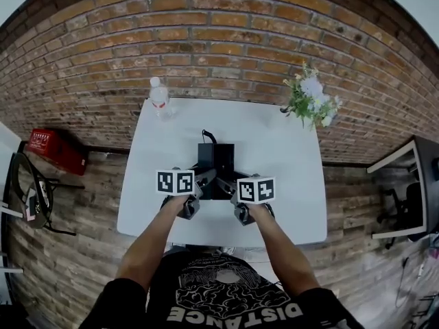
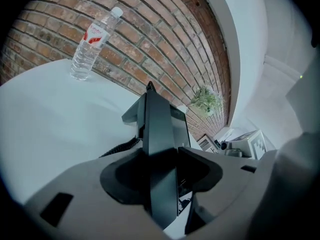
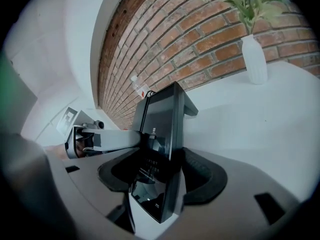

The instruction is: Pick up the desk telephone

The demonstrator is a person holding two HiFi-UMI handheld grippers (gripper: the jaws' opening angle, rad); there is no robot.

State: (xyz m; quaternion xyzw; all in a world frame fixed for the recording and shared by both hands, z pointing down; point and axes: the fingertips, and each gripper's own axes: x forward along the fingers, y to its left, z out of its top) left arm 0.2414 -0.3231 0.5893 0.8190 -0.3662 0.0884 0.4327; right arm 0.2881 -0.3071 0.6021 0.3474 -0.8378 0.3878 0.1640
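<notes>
A black desk telephone (image 1: 216, 157) sits in the middle of the white table (image 1: 274, 149), its cord (image 1: 208, 137) running off the back. My left gripper (image 1: 208, 178) is at its near left corner and my right gripper (image 1: 224, 184) at its near right corner. In the left gripper view the telephone's edge (image 2: 160, 134) fills the gap of the left gripper (image 2: 161, 159), both pads against it. In the right gripper view the right gripper (image 3: 157, 169) clamps the telephone's (image 3: 162, 129) other edge the same way, and the left gripper (image 3: 95, 139) shows beyond it.
A clear water bottle (image 1: 159, 98) stands at the table's far left, and a white vase of flowers (image 1: 312, 101) at its far right, both against the brick wall. On the floor are a red crate (image 1: 58, 149) and a chair (image 1: 31, 197) to the left, and a desk (image 1: 411, 184) to the right.
</notes>
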